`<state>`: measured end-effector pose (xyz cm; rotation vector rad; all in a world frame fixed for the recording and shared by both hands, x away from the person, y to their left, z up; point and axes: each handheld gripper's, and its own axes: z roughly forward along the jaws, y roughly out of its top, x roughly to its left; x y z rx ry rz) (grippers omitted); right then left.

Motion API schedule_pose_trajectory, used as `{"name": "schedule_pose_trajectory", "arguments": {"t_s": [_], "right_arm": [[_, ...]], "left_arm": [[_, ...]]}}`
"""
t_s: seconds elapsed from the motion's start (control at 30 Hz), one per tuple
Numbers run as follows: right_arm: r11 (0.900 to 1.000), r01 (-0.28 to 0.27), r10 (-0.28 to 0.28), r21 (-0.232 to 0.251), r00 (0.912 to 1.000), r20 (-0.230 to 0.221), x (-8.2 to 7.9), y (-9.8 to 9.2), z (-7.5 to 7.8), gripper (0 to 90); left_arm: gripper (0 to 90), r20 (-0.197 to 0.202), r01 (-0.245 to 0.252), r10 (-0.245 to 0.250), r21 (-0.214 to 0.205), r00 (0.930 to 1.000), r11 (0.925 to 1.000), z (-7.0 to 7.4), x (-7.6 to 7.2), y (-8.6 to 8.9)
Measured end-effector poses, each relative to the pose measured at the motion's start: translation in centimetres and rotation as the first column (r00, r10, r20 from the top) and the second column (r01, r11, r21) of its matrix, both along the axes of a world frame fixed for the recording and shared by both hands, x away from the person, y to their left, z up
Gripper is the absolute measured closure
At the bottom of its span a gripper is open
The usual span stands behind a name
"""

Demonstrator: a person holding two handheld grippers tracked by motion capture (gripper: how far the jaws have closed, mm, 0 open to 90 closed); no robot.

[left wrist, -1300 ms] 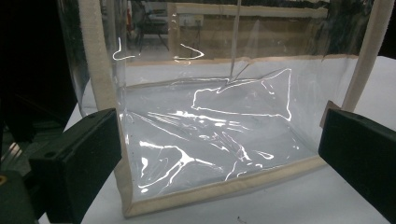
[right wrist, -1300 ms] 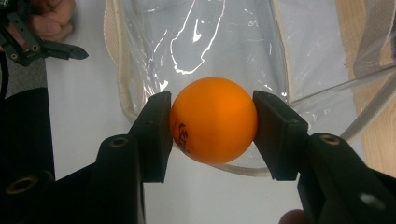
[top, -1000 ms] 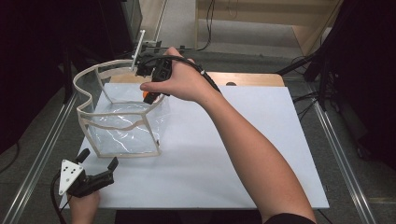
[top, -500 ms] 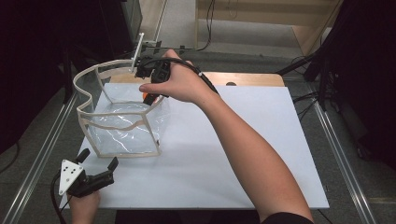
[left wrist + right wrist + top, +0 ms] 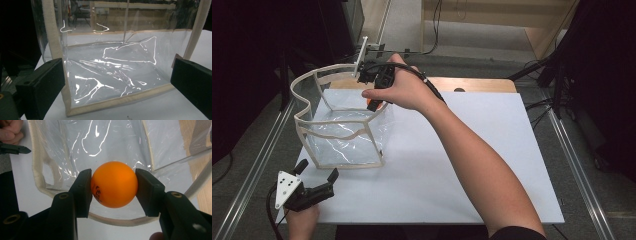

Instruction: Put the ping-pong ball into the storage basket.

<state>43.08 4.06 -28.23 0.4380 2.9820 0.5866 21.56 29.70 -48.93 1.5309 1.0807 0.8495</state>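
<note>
We have the orange ball (image 5: 114, 184) clamped between the pads of our right gripper (image 5: 113, 187), held over the open mouth of the clear bag (image 5: 343, 131) with cream trim. So the pickup looks done; what is left, we judge, is lowering the ball past the rim and letting go. Our left gripper (image 5: 318, 177) rests near the front corner of the white desk (image 5: 452, 165), jaws wide apart and empty, facing the bag's side wall. The bag's looping handle (image 5: 307, 82) and soft, sagging rim lie close to the drop path and could catch the ball.
</note>
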Motion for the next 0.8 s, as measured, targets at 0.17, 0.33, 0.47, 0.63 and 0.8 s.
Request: {"name": "schedule_pose_trajectory", "arguments": {"t_s": [0.17,0.33,0.47,0.63,0.8], "right_arm": [[0.9999,0.008,-0.008,-0.008,1.0000,-0.004,0.0,0.1,-0.2,48.1],[0.9999,0.005,-0.005,-0.016,1.0000,-0.007,0.2,0.3,-0.6,48.1],[0.9998,0.013,-0.013,-0.015,0.9998,-0.011,0.3,0.3,-0.8,48.1],[0.9997,0.015,-0.015,-0.018,0.9998,-0.012,0.5,0.4,-1.1,48.1],[0.9996,0.022,-0.022,-0.019,0.9996,-0.017,0.6,0.4,-1.4,48.1]], "left_arm": [[0.0,-0.001,0.000,0.000,-0.001,1.0000,1.0000,0.0,0.0,0.0],[0.0,0.000,-0.001,0.001,-0.001,1.0000,1.0000,0.0,0.0,0.0],[0.0,0.000,0.000,0.000,-0.001,1.0000,1.0000,0.0,0.0,0.0],[0.0,0.000,0.000,0.000,-0.001,1.0000,1.0000,0.0,0.0,0.0],[0.0,0.000,0.000,0.000,0.000,1.0000,1.0000,0.0,0.0,0.0]]}}
